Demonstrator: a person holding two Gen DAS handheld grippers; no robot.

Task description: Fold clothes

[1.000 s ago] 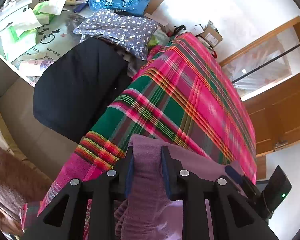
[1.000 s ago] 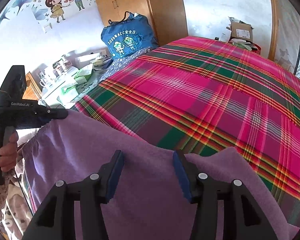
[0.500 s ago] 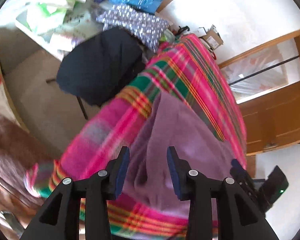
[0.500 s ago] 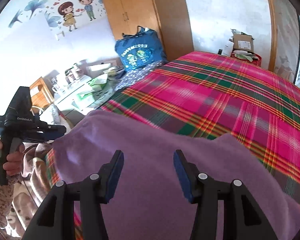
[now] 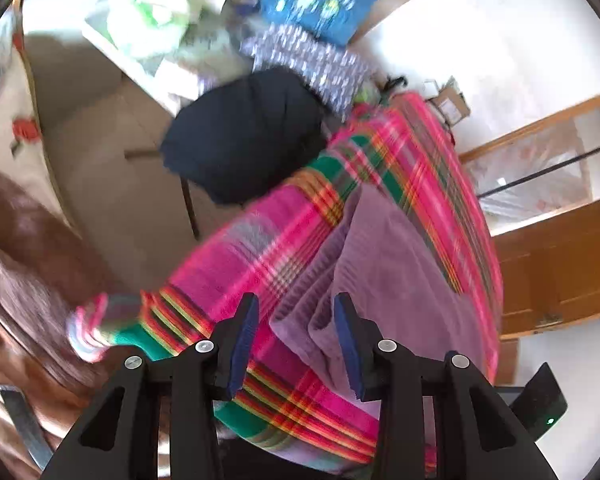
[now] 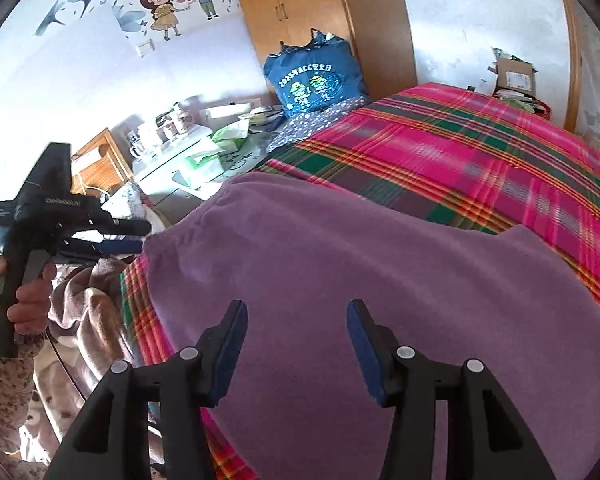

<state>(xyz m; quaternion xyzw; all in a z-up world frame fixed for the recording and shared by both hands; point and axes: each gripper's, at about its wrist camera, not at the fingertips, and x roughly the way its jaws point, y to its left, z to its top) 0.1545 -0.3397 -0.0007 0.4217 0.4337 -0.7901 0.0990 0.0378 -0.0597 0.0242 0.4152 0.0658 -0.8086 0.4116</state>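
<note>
A purple garment (image 6: 380, 280) lies spread on the plaid bed cover (image 6: 480, 152), reaching the bed's near left corner. It also shows in the left wrist view (image 5: 388, 280), with folds near its edge. My left gripper (image 5: 296, 336) is open and empty, just off the garment's near edge above the bed corner. It also shows from the right wrist view (image 6: 112, 236), held off the bed's left side. My right gripper (image 6: 296, 340) is open and empty, above the middle of the garment.
A black garment on a chair (image 5: 240, 136) stands beside the bed's left side. A cluttered table (image 6: 188, 160), a blue bag (image 6: 316, 80) and a dotted cushion (image 5: 312, 68) lie beyond. A wooden wardrobe (image 6: 324, 12) stands at the back. Boxes (image 6: 516, 76) sit past the bed.
My left gripper has let go of the purple garment, opened and pulled back off the bed corner. The garment now lies flat. My right gripper stayed open and rose slightly.
</note>
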